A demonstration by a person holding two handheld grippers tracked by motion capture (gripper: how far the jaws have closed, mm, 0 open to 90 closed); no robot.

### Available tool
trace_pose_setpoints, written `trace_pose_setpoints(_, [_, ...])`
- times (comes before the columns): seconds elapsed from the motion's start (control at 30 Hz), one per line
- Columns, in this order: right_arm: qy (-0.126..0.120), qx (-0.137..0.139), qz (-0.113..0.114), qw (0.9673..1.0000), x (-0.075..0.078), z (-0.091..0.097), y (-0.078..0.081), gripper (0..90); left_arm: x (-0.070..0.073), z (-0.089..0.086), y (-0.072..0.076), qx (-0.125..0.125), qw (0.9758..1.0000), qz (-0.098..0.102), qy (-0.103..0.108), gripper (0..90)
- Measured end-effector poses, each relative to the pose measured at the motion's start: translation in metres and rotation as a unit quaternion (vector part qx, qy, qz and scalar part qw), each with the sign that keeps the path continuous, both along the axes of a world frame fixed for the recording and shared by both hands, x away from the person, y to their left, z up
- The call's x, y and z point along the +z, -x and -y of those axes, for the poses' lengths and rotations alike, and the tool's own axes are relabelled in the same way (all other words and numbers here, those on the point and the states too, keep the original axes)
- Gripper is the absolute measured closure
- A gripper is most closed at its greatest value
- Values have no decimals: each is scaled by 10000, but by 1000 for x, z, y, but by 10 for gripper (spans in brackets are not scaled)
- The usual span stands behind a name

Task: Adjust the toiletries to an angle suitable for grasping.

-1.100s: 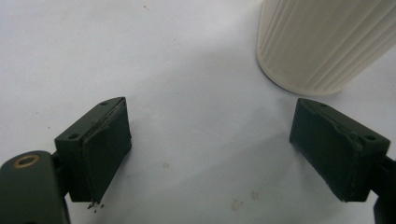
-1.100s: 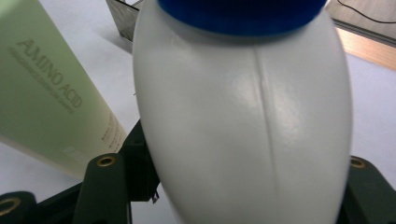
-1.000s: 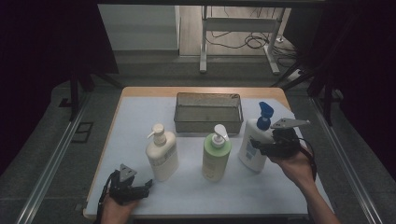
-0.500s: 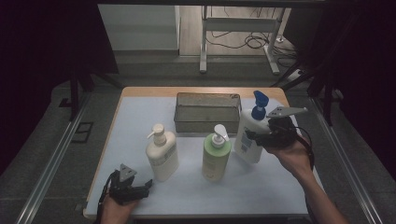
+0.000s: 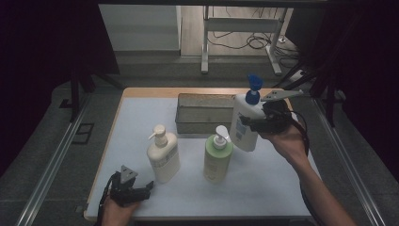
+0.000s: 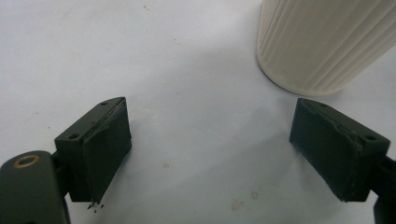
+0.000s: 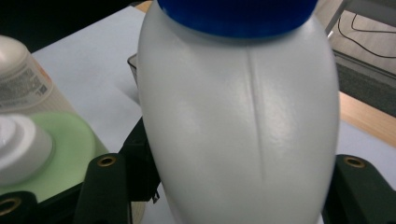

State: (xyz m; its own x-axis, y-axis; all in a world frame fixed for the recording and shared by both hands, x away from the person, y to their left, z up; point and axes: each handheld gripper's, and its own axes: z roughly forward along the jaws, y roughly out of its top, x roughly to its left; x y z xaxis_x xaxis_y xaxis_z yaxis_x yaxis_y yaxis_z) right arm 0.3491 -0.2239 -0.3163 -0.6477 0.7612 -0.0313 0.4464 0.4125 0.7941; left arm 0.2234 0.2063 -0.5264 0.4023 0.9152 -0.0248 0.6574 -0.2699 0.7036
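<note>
My right gripper [image 5: 254, 123] is shut on a white pump bottle with a blue top [image 5: 244, 123], held lifted and tilted above the table in front of the metal basket [image 5: 204, 113]. The right gripper view has the white bottle [image 7: 240, 121] close up between the jaws. A green pump bottle [image 5: 218, 155] and a cream pump bottle [image 5: 163, 155] stand upright mid-table. My left gripper [image 5: 141, 192] rests near the front left edge, open, with nothing between its jaws. Just beyond them in the left gripper view is the cream bottle's ribbed base [image 6: 322, 42].
The dark wire basket sits at the back of the white table [image 5: 263, 188]. In the right gripper view, the green bottle [image 7: 56, 140] is left of the held bottle. A frame and cables lie on the floor beyond the table.
My right gripper has raised the blue-topped bottle off the table and carried it left and back toward the basket. The left gripper has stayed still.
</note>
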Motion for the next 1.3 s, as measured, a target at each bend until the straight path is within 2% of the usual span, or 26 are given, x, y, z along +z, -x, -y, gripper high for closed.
trace_pose_setpoints(0.53, [-18,-37,50,10000,17,-30,-31,404,0,0,0,-9,10000,-3,-9,123])
trace_pose_setpoints(1.3, [-48,-111,100,9999,15,-70,-70,406,0,0,0,-14,10000,0,-14,124])
